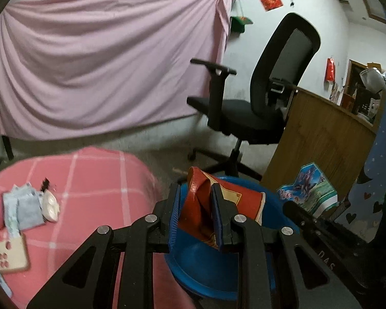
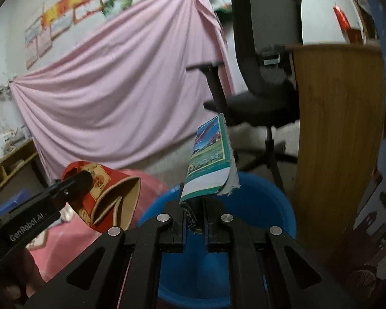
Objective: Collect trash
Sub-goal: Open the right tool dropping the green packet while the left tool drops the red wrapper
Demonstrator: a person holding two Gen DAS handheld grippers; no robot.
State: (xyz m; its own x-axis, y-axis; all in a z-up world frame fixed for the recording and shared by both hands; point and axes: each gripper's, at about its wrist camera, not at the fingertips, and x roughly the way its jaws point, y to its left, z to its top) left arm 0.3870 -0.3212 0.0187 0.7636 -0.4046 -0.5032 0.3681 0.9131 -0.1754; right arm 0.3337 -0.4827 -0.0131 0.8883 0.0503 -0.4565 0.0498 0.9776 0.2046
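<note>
Holding a crushed red paper cup [image 1: 216,206] in my left tool [image 1: 196,216], I have its pads clamped on the cup's folded wall, which keeps the flattened cup from slipping while it hangs above the blue basin [image 1: 193,265]. My right tool [image 2: 194,221] is pressed together on the torn bottom edge of a green printed carton piece [image 2: 209,162], so the piece stands up and out past the tips, over the same blue basin [image 2: 270,206]. I judge both pieces are carried this way so they can fall straight into the basin once I let go; neither is inside it yet.

Further out on my left, more scraps [image 1: 23,206] lie on the pink checked tabletop [image 1: 95,180], near its edge by the basin, presumably next to be collected. Beyond stand a black office chair [image 1: 244,113] and a wooden desk [image 1: 319,139].
</note>
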